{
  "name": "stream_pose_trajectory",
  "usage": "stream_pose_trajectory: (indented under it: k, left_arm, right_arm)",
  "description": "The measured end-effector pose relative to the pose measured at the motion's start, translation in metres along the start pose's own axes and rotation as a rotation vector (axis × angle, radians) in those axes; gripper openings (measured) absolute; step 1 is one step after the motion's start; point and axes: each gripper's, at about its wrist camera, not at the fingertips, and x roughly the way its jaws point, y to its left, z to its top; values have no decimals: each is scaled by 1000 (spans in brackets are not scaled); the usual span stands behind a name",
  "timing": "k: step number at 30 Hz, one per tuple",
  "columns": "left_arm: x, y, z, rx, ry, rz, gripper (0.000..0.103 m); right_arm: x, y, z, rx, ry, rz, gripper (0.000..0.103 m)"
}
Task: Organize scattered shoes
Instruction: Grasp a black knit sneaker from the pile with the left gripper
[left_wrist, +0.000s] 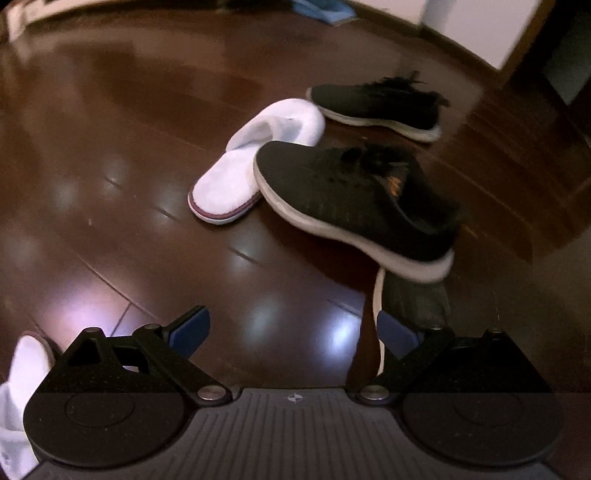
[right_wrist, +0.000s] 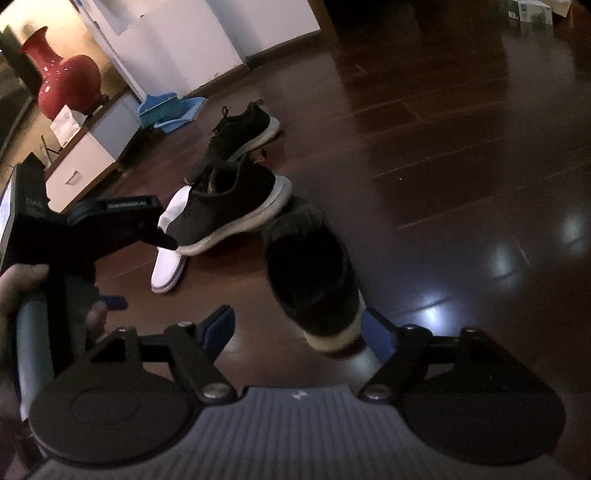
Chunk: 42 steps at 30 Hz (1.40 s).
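Note:
On the dark wood floor, a black sneaker (left_wrist: 351, 199) (right_wrist: 236, 206) with a pale sole lies with its toe over a white slipper (left_wrist: 251, 162) (right_wrist: 168, 262). A second black sneaker (left_wrist: 376, 107) (right_wrist: 240, 133) lies farther back. A third black shoe (right_wrist: 310, 273) (left_wrist: 410, 299) lies closest, its heel between my right gripper's (right_wrist: 299, 330) open fingers and close to the right pad (right_wrist: 376, 332). My left gripper (left_wrist: 295, 330) is open over bare floor, with that shoe beside its right finger. Another white slipper (left_wrist: 18, 387) shows at the lower left edge.
A red vase (right_wrist: 59, 77) stands on a low white cabinet (right_wrist: 85, 162) at the far left. A blue broom and dustpan (right_wrist: 166, 110) (left_wrist: 321, 11) lie by the white wall. A hand (right_wrist: 22, 288) holds the left gripper's body (right_wrist: 92, 225).

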Motion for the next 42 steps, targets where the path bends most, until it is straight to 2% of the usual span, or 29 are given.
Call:
stream_pose_trajectory:
  k: [6, 13, 18, 22, 25, 26, 30, 32, 34, 42]
  left_arm:
    - [19, -20, 31, -51, 24, -23, 99]
    - [53, -41, 58, -114, 40, -19, 96]
    - [66, -47, 68, -167, 54, -67, 93]
    - [74, -63, 75, -149, 50, -88, 93]
    - [85, -67, 74, -133, 63, -63, 92]
    - [91, -65, 71, -141, 78, -54, 84]
    - [104, -50, 64, -145, 120, -50, 76]
    - [106, -46, 63, -124, 131, -51, 48]
    - [105, -43, 62, -112, 141, -65, 38]
    - [95, -25, 58, -55, 167, -78, 28]
  right_arm:
    - [15, 12, 28, -9, 24, -15, 78]
    - [29, 17, 43, -38, 19, -27, 79]
    - [33, 7, 41, -17, 28, -42, 79]
    - [35, -1, 36, -13, 44, -63, 79]
    - [36, -7, 32, -9, 55, -78, 79]
    - [37, -9, 31, -8, 59, -84, 79]
    - [38, -11, 28, -12, 67, -96, 79]
    - [38, -11, 28, -15, 70, -100, 79]
    - [38, -11, 27, -18, 72, -104, 79]
    - [42, -11, 25, -30, 90, -120, 79]
